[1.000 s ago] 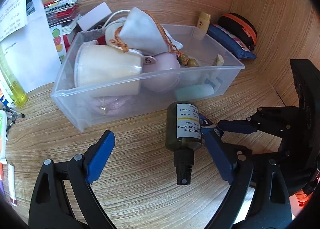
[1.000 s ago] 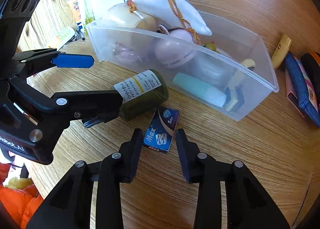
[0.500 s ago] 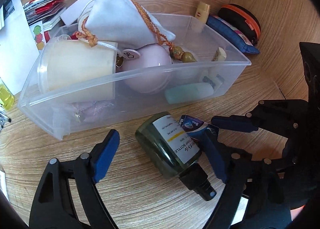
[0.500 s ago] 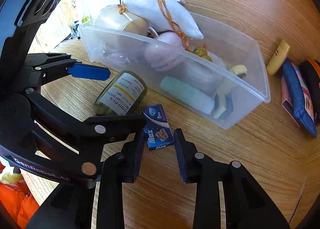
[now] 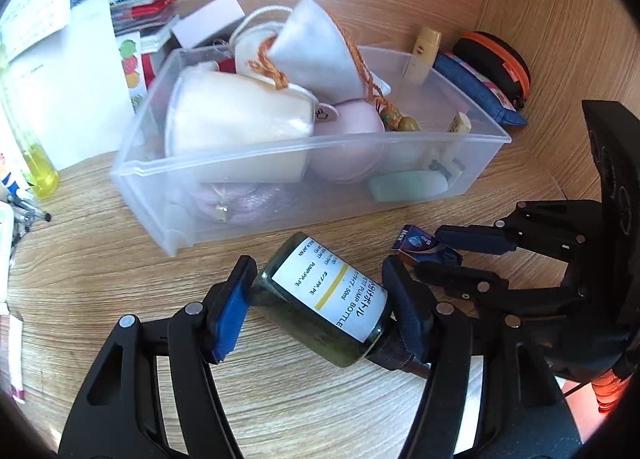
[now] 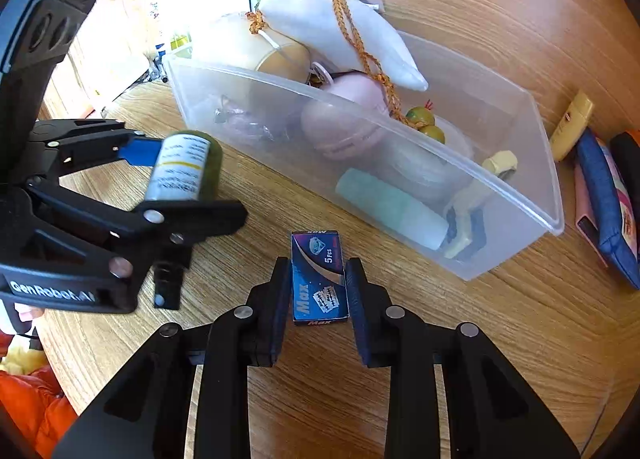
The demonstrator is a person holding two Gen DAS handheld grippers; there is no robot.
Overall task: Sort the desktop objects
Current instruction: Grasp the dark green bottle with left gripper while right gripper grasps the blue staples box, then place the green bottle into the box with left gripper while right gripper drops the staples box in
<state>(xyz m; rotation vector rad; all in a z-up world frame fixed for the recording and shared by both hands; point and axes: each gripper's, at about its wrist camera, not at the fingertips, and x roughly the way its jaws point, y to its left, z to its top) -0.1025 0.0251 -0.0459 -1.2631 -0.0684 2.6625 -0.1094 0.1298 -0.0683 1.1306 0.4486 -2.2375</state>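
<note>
My left gripper [image 5: 316,299] is shut on a dark green pump bottle [image 5: 324,299] with a white label, held tilted just above the desk; it also shows in the right wrist view [image 6: 184,167]. My right gripper [image 6: 318,291] is shut on a small blue "Max" razor-blade box [image 6: 319,277], which also shows in the left wrist view [image 5: 424,245]. A clear plastic bin [image 5: 280,195] stands just beyond both, filled with a white pouch, a cream cup, a pink case and a mint tube.
Behind the bin lie papers and packets [image 5: 140,11]. A yellow bottle [image 5: 38,163] stands at the left. A lip balm [image 6: 572,125], a blue pouch [image 6: 608,203] and a black-orange case [image 5: 496,59] lie to the right by a wooden side wall.
My left gripper has closed on the pump bottle and lifted it. My right gripper has closed around the blue razor-blade box.
</note>
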